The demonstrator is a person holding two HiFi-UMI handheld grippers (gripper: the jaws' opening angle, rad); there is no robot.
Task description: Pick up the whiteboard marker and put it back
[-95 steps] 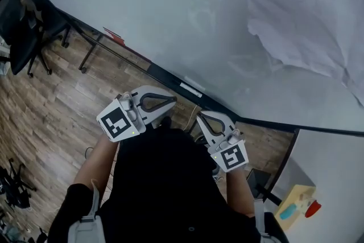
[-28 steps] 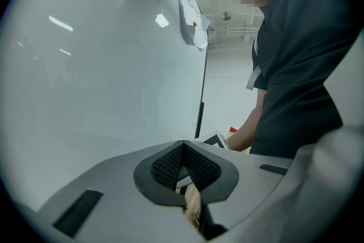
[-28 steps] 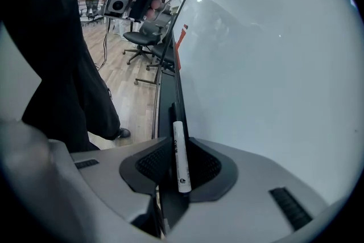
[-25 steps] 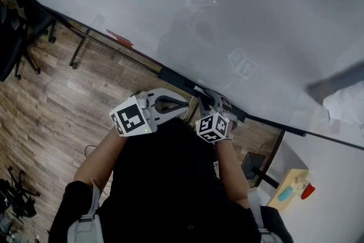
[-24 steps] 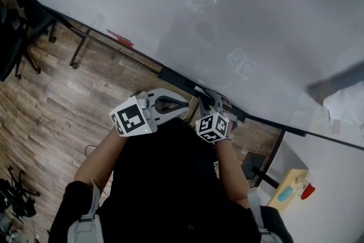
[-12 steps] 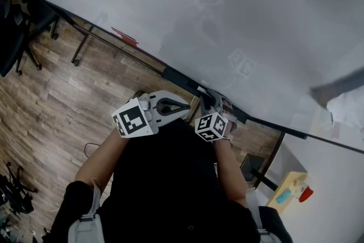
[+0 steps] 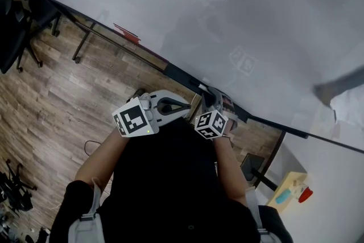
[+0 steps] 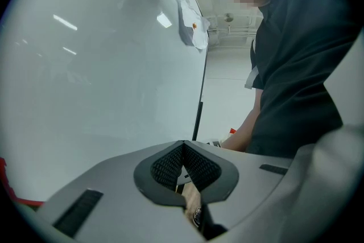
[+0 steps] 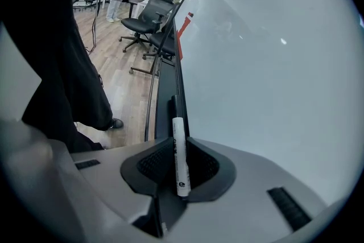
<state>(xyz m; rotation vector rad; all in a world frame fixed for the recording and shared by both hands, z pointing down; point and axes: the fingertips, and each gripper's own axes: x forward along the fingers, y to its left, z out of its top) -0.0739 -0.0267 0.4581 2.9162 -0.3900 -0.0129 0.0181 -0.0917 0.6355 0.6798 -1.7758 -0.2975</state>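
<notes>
Looking down from your head, your right gripper (image 7: 212, 99) sits mostly behind its own cube, so the whiteboard marker (image 9: 180, 156) cannot be made out there, its dark far end blends into the black tray (image 9: 165, 85) in the right gripper view, and a red strip (image 8: 7, 182) is cut off at the left gripper view's edge.

Your white-barrelled whiteboard marker (image 9: 180, 162) is gripped between your right tongs (image 9: 177, 144), running lengthwise along the whiteboard's dark tray (image 9: 165, 97).
</notes>
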